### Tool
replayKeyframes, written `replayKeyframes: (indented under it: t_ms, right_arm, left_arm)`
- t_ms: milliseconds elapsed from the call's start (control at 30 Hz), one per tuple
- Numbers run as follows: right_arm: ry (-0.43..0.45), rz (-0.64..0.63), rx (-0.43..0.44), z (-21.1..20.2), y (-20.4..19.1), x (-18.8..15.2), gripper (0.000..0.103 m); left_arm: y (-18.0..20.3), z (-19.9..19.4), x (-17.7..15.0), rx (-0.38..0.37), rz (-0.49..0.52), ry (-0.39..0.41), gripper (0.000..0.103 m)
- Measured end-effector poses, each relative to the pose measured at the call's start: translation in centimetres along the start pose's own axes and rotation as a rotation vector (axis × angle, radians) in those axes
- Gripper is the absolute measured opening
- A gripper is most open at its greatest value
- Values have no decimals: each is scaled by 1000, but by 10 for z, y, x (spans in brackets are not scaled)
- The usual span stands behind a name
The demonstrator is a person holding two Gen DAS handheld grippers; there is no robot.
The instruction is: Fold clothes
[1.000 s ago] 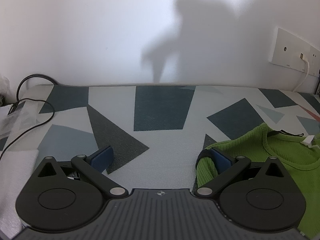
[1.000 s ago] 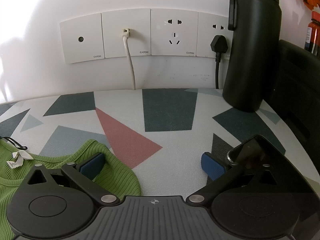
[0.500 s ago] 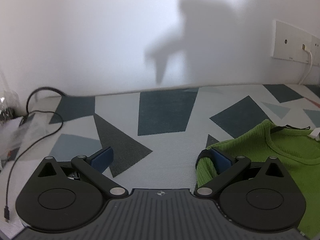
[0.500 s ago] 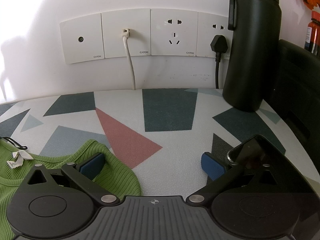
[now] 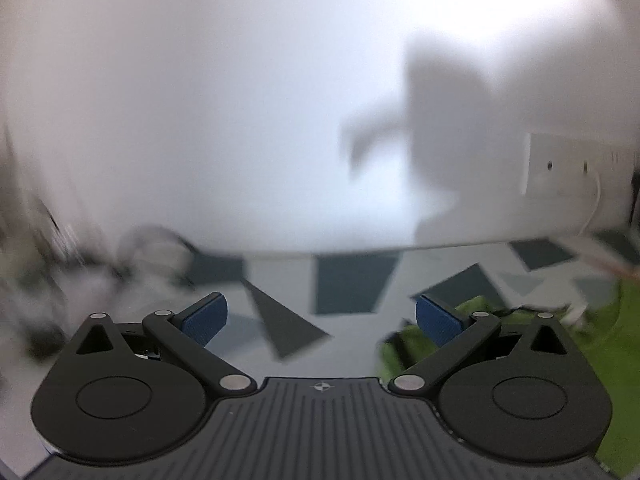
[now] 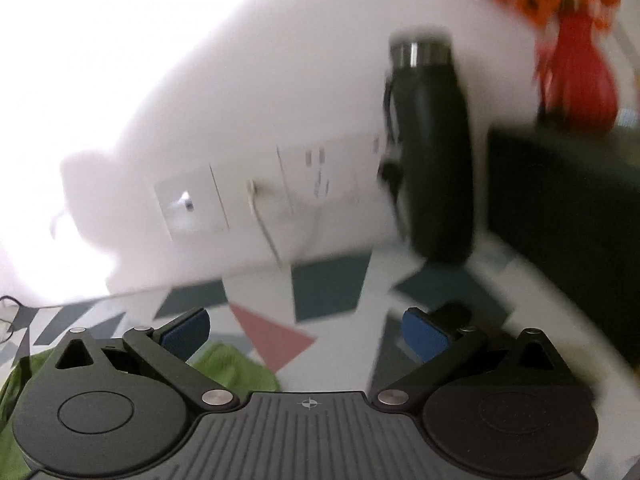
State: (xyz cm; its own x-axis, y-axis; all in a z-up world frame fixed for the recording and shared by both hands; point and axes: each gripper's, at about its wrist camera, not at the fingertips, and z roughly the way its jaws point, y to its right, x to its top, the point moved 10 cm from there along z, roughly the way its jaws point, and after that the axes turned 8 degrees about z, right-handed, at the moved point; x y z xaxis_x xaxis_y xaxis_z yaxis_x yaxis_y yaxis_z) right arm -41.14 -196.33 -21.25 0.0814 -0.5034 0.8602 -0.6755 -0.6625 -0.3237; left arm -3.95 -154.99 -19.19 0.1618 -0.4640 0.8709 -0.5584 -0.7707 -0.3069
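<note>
while both grippers gape, green top lies on patterned table

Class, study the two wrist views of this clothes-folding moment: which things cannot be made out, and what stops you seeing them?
- Left wrist view: the clutter at the left edge is smeared by motion blur; no item can be told.
- Left wrist view: the green garment is cut off by the right edge and partly hidden behind the left gripper.
- Right wrist view: the wall sockets are blurred; markings unreadable.
- Right wrist view: the dark object beside the right gripper is mostly hidden by its finger.

Wide-spread right claw above green garment
</note>
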Motion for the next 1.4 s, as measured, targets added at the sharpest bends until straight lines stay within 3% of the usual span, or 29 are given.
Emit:
replayKeyframes:
  t_ms: [67,133,233,367,500,600,767,833,867,933,967,1000,1100,1167,1233,1333,1400]
  right_arm:
    - [35,-61,2,-29,-4,6,102]
    - [45,-105,33,-57,-6,5,102]
    - [10,-143,98,-88,-7,-15,102]
    - [-60,-181,184,-115,-10,-50,102]
    - [17,-149,131,-146,-11,-56,102]
    - [69,-106,178,-171,-18,-54,102]
    - [182,-124,213,-208,-25,-57,102]
    - [208,-146,198,-216,-23,-60,102]
    - [203,-146,196,-217,-21,-63,102]
    - [184,-123,197,-217,-15,-66,102]
    - [180,-111,194,-216,-11,-67,102]
    - [183,-102,187,-215,-8,-67,102]
    - [190,-70,180,-214,2,-69,102]
    - [165,-45,199,-209,5,-70,102]
    - [129,-32,212,-199,6,-70,102]
    - [90,-4,161,-181,10,-71,102]
    - [65,40,127,-168,14,-73,102]
  left_arm:
    - [-8,-21,9,40,82,29,103]
    - [-15,-43,14,-2,92,50,103]
    - [-2,-73,1,-202,77,13,103]
    - [49,-112,-39,-434,134,-77,103]
    - [111,-148,-67,-662,116,-175,103]
    - [152,-159,-87,-730,96,-252,103]
    - [197,-164,-103,-707,207,-249,101]
    - [202,-168,-107,-708,247,-230,79]
    - [201,-170,-106,-701,245,-209,73]
    - [190,-167,-104,-677,198,-205,36]
    - [182,-165,-103,-665,163,-205,28]
    - [172,-165,-103,-669,105,-199,11]
    - [125,-163,-100,-585,-77,-172,10]
    - [85,-166,-94,-484,-137,-132,10]
    - [45,-168,-92,-368,-174,-102,10]
    - [-11,-162,-100,-193,-226,-103,10]
    - [-31,-153,-111,-88,-201,-125,10]
